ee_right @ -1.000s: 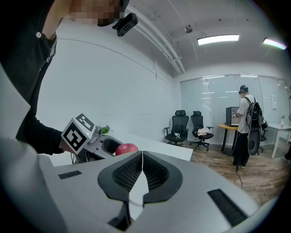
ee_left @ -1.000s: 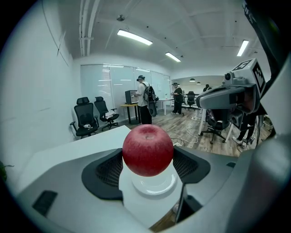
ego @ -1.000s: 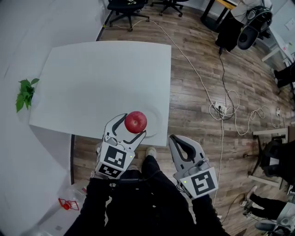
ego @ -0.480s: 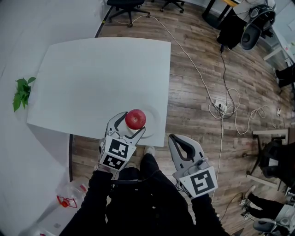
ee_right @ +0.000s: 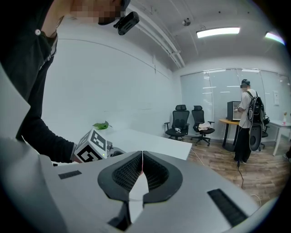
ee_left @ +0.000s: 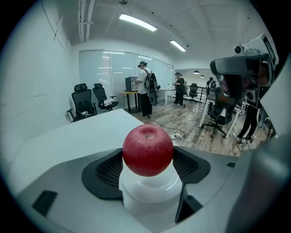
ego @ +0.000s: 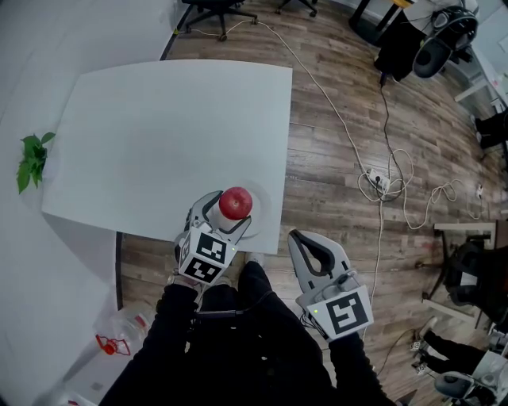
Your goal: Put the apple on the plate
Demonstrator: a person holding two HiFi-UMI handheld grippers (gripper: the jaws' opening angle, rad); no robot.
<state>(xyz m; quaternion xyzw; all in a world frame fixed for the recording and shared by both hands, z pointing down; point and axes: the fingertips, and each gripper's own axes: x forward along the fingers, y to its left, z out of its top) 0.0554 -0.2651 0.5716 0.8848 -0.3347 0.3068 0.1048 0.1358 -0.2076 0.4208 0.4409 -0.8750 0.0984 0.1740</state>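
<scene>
A red apple sits over a white plate near the front right corner of the white table. My left gripper is shut on the apple. In the left gripper view the black pads press the apple from both sides, and the plate lies right beneath it. I cannot tell whether the apple touches the plate. My right gripper is shut and empty, held off the table's front edge above the floor. Its jaws meet with nothing between them.
A small green plant stands at the table's left edge. Cables and a power strip lie on the wood floor to the right. Office chairs stand beyond the table. People stand far off in the room.
My left gripper has carried the apple slightly forward, so it is now centred over the plate. The right gripper has stayed where it was.
</scene>
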